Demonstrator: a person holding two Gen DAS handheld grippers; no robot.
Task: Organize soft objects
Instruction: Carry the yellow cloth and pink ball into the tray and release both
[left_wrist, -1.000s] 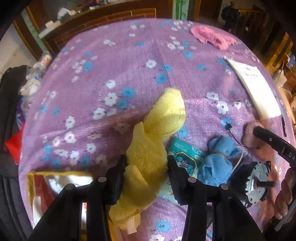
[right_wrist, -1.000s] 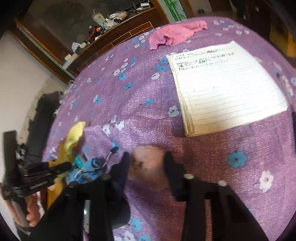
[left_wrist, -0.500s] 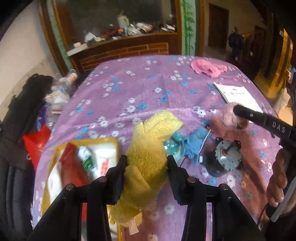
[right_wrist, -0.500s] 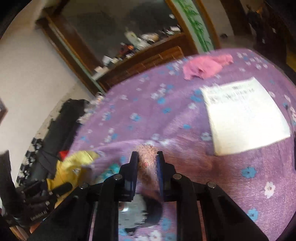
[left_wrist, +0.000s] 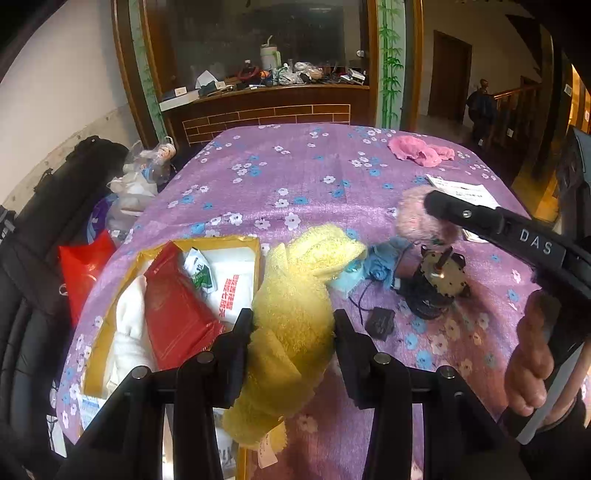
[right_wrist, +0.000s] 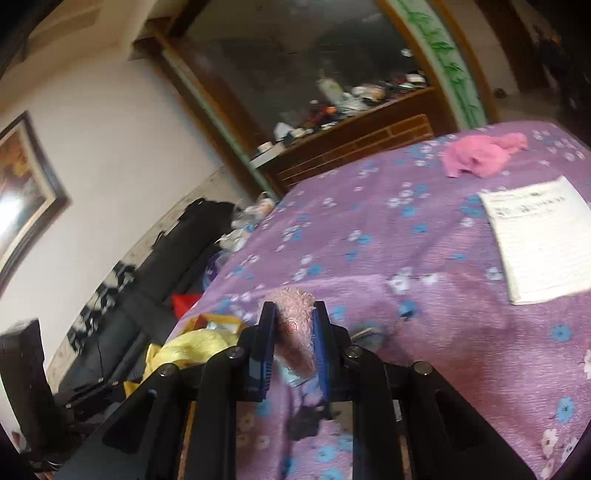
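My left gripper (left_wrist: 293, 332) clamps a fluffy yellow terry-cloth towel (left_wrist: 295, 310), held above the near-left corner of the purple flowered tablecloth (left_wrist: 295, 177), just right of the open yellow cardboard box (left_wrist: 218, 242). My right gripper (right_wrist: 293, 321) is closed narrowly on a fuzzy pale-pink pom-pom ball (right_wrist: 295, 328), raised over the near edge. A crumpled pink cloth (left_wrist: 419, 152) lies at the far-right corner, beyond the lined white notepad (right_wrist: 539, 240).
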